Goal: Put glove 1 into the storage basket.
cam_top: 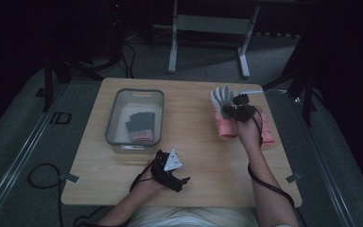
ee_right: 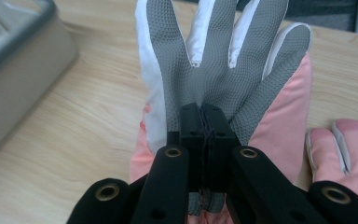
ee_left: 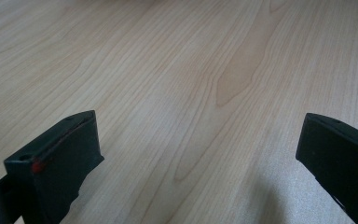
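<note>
The right gripper point(cam_top: 237, 108) is holding a grey-and-white glove point(cam_top: 221, 98) raised over a pink glove point(cam_top: 226, 127) on the counter point(cam_top: 194, 156); the left gripper point(cam_top: 172, 176) is resting near a grey bin point(cam_top: 135, 97).

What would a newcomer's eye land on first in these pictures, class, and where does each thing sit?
First, the grey-and-white glove, pinched at its palm by the shut right claw and lifted over the pink gloves at the table's right side. Next, the grey bin left of centre, with a dark glove inside. The left claw hangs open over bare wood.
</note>
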`<control>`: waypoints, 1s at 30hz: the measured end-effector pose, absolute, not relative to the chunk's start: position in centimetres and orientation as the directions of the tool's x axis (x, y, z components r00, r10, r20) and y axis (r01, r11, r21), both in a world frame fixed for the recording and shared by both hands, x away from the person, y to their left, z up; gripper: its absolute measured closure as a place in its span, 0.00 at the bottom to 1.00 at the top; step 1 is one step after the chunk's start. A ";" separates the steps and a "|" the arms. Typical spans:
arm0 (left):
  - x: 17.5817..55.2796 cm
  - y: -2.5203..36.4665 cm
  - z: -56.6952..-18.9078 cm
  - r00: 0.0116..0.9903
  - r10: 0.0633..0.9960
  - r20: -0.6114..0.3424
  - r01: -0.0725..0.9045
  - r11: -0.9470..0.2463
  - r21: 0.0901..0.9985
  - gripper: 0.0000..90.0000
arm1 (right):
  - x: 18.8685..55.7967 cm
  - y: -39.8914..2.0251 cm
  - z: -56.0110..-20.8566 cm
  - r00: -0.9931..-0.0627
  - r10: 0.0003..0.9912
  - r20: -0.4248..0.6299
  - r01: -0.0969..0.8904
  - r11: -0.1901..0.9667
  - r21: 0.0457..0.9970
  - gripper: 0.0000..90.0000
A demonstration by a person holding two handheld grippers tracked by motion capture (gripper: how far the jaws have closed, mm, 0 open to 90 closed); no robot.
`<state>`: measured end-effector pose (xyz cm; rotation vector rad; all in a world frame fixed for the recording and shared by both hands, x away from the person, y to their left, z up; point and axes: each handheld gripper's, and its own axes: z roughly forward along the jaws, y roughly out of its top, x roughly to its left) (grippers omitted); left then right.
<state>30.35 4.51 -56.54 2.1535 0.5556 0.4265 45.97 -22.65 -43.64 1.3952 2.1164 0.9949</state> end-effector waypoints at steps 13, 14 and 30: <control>30.3 4.6 -56.4 0.850 0.518 0.097 0.239 -0.542 0.806 0.00 | 39.4 -21.6 -45.2 -0.359 0.926 0.114 0.651 0.162 0.742 0.98; 30.3 4.6 -56.4 0.850 0.518 0.097 0.239 -0.542 0.806 0.00 | 39.4 -21.6 -45.2 -0.359 0.926 0.114 0.651 0.162 0.742 0.98; 29.9 4.6 -56.6 0.851 0.513 0.116 0.217 -0.543 0.812 0.00 | 39.8 -15.5 -52.5 -0.353 0.930 0.104 0.742 0.210 0.637 0.98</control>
